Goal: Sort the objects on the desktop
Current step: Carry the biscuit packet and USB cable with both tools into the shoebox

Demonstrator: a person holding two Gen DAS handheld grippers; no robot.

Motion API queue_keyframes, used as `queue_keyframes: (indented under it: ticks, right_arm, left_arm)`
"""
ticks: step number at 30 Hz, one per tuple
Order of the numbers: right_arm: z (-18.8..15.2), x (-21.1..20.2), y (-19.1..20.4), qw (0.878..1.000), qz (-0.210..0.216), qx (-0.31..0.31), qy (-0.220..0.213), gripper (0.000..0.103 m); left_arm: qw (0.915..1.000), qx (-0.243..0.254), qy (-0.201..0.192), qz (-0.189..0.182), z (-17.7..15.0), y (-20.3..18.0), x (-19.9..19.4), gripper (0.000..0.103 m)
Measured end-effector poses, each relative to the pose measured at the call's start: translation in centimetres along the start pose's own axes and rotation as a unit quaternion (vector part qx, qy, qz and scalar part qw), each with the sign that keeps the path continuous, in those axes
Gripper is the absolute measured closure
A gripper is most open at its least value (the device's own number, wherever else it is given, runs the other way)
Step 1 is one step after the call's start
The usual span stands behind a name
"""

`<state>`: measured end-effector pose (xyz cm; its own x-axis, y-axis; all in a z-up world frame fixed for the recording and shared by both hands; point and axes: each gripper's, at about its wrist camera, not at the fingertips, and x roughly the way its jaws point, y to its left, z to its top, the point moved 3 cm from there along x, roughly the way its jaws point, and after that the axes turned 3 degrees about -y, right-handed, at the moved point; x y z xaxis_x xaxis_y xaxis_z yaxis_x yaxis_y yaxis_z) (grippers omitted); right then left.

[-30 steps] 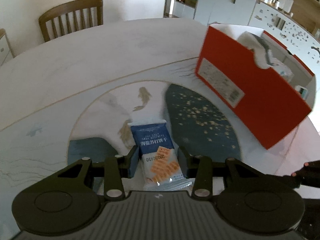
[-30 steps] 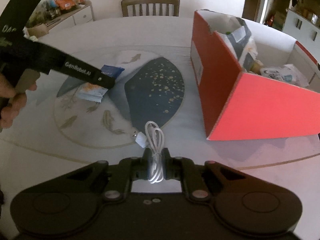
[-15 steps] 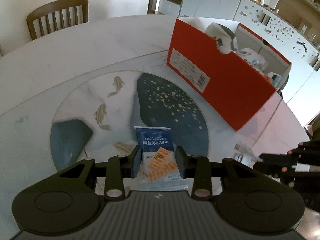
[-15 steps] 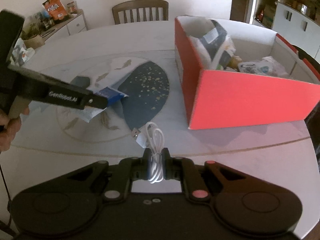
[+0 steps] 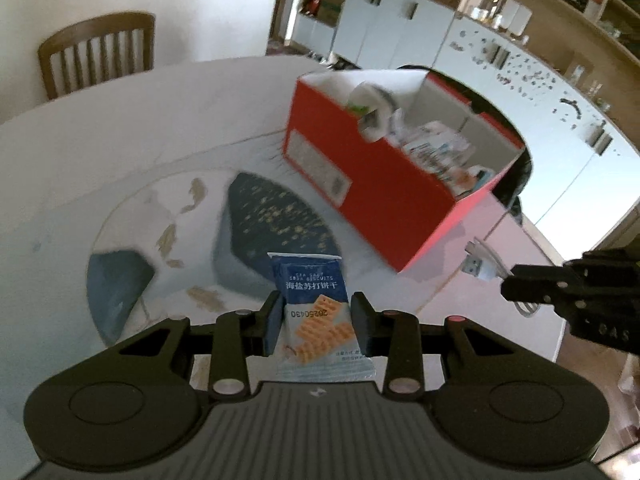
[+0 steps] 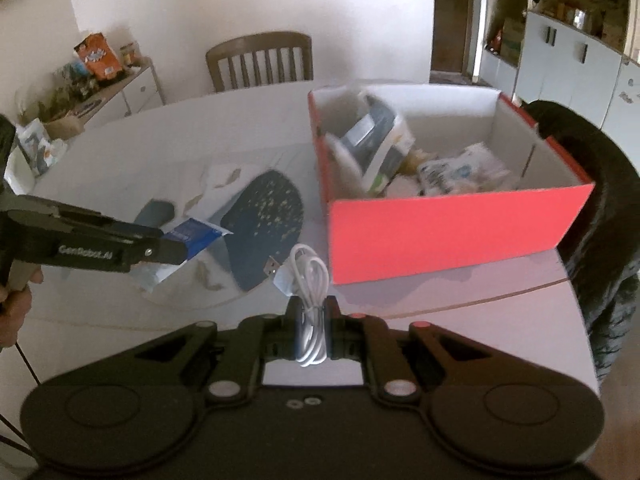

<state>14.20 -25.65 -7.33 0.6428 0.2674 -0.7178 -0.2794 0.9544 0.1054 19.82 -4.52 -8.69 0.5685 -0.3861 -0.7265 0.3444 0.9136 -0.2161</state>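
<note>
Above table, both tongs loaded.

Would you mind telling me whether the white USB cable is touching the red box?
Apart. In the right wrist view the white USB cable is clamped in the right gripper, with bare table showing between it and the red box.

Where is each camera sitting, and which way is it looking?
Left wrist: sits on the left gripper, looking down along its fingers at the biscuit packet it holds; the right gripper shows.
Right wrist: sits on the right gripper, looking down at its white cable; the left gripper and a hand show.
Both see the red box, table and chair.
</note>
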Motion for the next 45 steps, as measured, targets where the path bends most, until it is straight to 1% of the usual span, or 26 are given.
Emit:
queue_keyframes:
  ticks: [3,9,13,18,26,32,36,41,45]
  right_arm:
    - [0.9,-0.9,-0.9,1.000,-0.005,0.005,-0.012,0.093]
    - [2.9,-1.7,-3.4,0.999,-0.015,0.007,-0.033,0.093]
    - [3.7,-1.5,-5.1,0.999,-0.022,0.007,-0.033,0.093]
    - [5.0,-0.9,-7.1,0.999,-0.023,0.006,-0.030,0.093]
    - [7.0,0.3,-10.5,0.999,-0.019,-0.002,-0.033,0.093]
    - [8.6,1.8,-13.0,0.999,-0.021,0.000,-0.032,0.093]
    - [9.5,3.2,-14.7,0.999,-0.026,0.005,-0.030,0.093]
    - [10.5,4.8,-16.5,0.999,-0.034,0.012,-0.030,0.093]
    - [11.0,6.3,-17.4,0.999,-0.034,0.016,-0.025,0.093]
  left_arm:
    - [0.9997,0.018,-0.019,0.000,0.8,-1.4,-0.8,0.068]
    - [0.9986,0.030,-0.041,-0.009,3.2,-3.6,-1.3,0.068]
    - [0.9977,0.041,-0.053,-0.012,4.8,-5.2,-1.1,0.068]
    - [0.9972,0.048,-0.057,-0.012,6.6,-6.7,-0.2,0.068]
    - [0.9958,0.064,-0.065,-0.010,9.4,-9.9,2.1,0.068]
    - [0.9948,0.078,-0.065,-0.006,11.3,-12.0,4.4,0.068]
    - [0.9949,0.082,-0.058,-0.002,12.4,-13.1,6.2,0.068]
    - [0.9932,0.103,-0.054,0.013,13.5,-14.3,8.8,0.068]
    - [0.9927,0.110,-0.040,0.029,13.9,-14.6,11.1,0.068]
